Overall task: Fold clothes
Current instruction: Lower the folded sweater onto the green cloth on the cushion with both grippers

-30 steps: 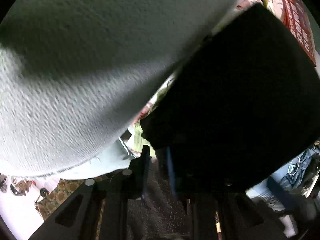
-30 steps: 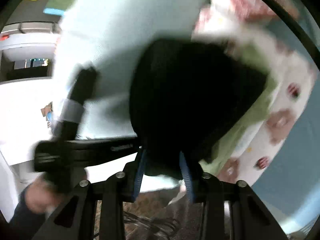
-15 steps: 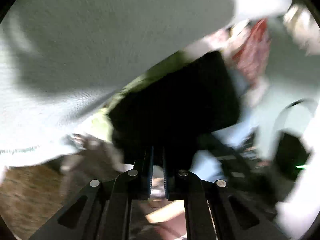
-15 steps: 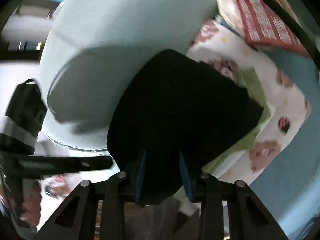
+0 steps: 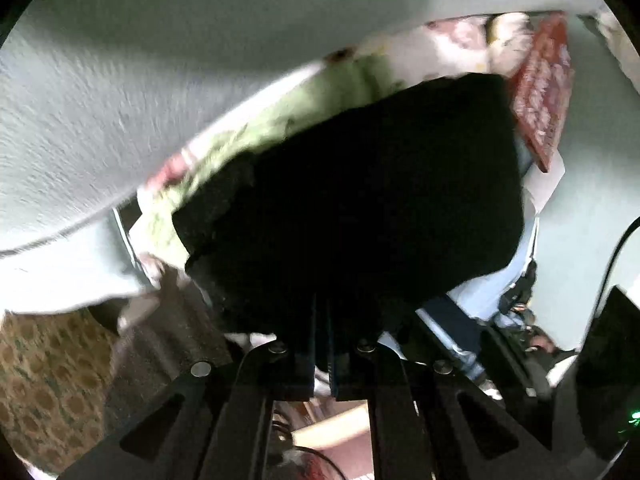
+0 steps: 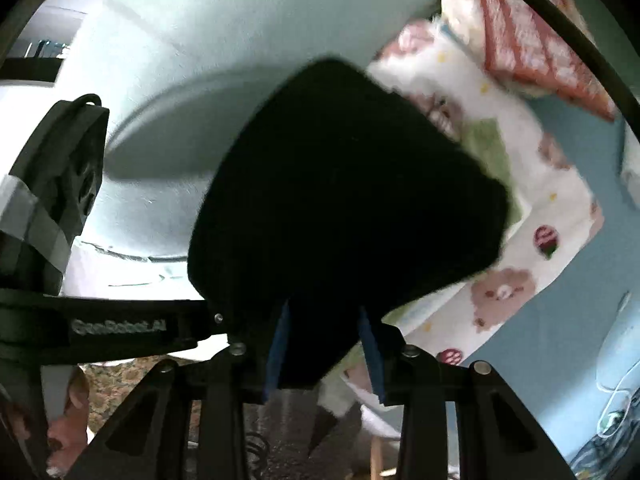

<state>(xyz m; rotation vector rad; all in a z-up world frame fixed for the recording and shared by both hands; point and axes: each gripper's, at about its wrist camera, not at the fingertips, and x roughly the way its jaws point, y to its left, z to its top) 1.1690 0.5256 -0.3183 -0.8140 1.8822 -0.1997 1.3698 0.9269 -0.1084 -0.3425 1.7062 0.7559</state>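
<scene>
Both grippers hold one black garment (image 6: 344, 192) above the bed. The left gripper (image 5: 323, 336) has its jaws nearly together, pinching a thin edge of the cloth. The right gripper (image 6: 323, 344) has its jaws partly apart, pressed onto a thicker bunch of the same garment, which fills the gap between the blue pads (image 6: 278, 344).

Risks:
- Slip at the left pinch. Only a narrow edge appears to be caught; a pull from the other hand could draw it free and drop that corner.
- Uneven fold. The two holds differ in thickness, so the layers may shift when laid down.
- Wrong landing place. A pale grey-green cloth (image 5: 120, 92) lies just beside the garment and could be trapped under it.

Surface: a bed sheet printed with flowers and strawberries (image 6: 532, 248), with a light green patch (image 5: 304, 108) beneath the garment. A red printed box or book (image 6: 532, 36) lies at the far edge; blur prevents a firmer identification.

Room: patterned carpet (image 5: 44, 380) shows below the bed edge, and a cable (image 6: 618, 392) lies on a blue surface at the right
</scene>
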